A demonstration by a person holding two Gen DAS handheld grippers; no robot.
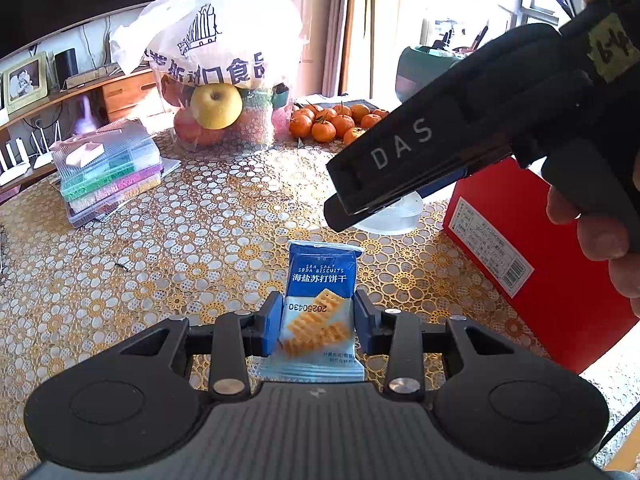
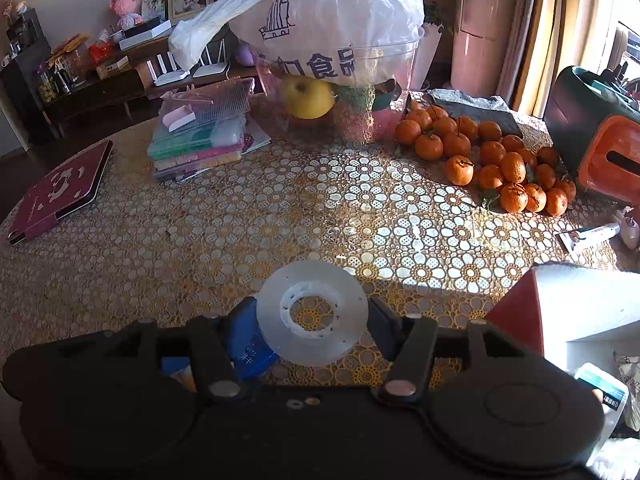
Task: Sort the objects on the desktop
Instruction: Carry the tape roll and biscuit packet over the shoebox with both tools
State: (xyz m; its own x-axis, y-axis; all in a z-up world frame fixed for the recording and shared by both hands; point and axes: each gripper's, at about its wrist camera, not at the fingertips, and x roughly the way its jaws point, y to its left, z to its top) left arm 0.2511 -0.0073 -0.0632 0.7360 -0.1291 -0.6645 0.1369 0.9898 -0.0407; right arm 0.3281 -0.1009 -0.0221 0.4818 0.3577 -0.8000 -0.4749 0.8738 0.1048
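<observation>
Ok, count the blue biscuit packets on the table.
1 packet: between the left gripper's fingers, near the right gripper's tape roll. The red box may hide more.

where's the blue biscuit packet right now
In the left wrist view the blue biscuit packet sits low in the centre, between the fingers of the left hand-held gripper, on the patterned tablecloth, left of the red box.

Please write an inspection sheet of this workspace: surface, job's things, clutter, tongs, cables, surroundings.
Surface: table under gold flower-pattern lace cover.
Job's things: biscuit packet; clear tape roll.
Clutter: tangerines, stacked plastic cases, fruit bowl under plastic bag, red box, dark red book.
Tongs: left tongs around the packet; right tongs around the roll.
Cables: wires on the wall behind the shelf.
Surroundings: shelf, curtains.
</observation>
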